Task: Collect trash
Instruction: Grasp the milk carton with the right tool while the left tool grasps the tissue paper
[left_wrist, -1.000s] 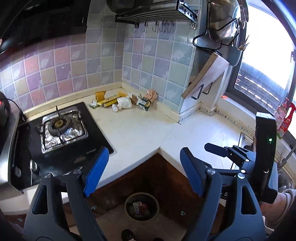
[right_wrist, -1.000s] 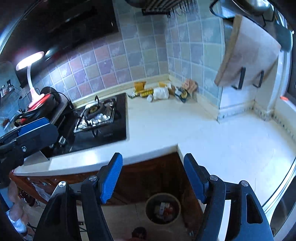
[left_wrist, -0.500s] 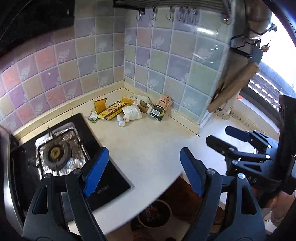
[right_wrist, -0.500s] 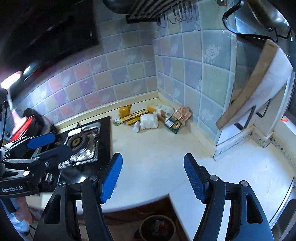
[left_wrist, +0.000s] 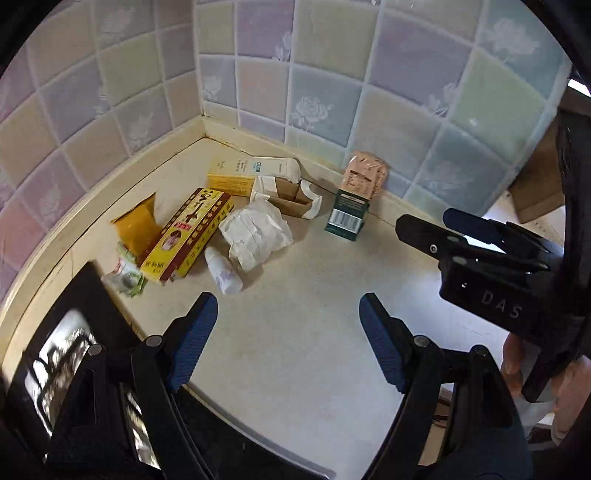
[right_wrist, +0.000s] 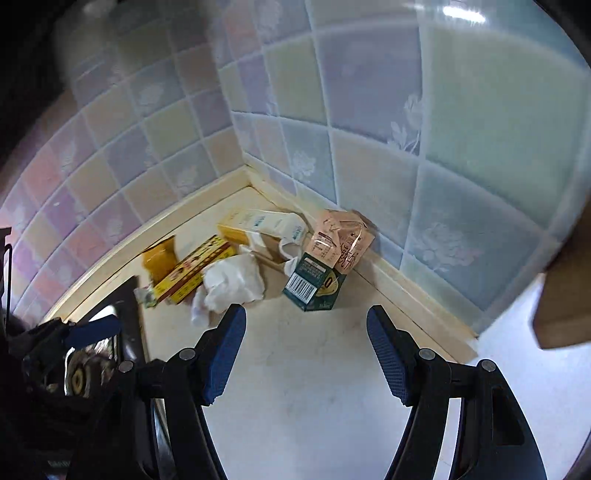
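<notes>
— From the left wrist view, what do you see?

— The left tool (left_wrist: 286, 321) hangs over the pale surface (left_wrist: 295, 332) with its blue fingers spread wide and nothing between them. The trash sits in the tiled corner: a yellow and red box (left_wrist: 186, 234), crumpled white paper (left_wrist: 255, 230), a small white bottle (left_wrist: 223, 273) on its side, a torn cardboard box (left_wrist: 290, 197), a dark green carton (left_wrist: 347, 214) with a barcode, and a pink packet (left_wrist: 365, 173) leaning on the wall. Bare surface lies between the fingers and the pile. The black stove (left_wrist: 85, 332) edges in at lower left. The right tool (left_wrist: 465, 225) reaches in from the right, marked "DAS".

— And the right wrist view?

— The right tool (right_wrist: 306, 350) is spread just as wide, empty too. The green carton (right_wrist: 314, 286) lies just ahead of its fingers, touching the pink packet (right_wrist: 340, 240). The wall's raised lip runs close along the right. The writing on the boxes is too small to read.
</notes>
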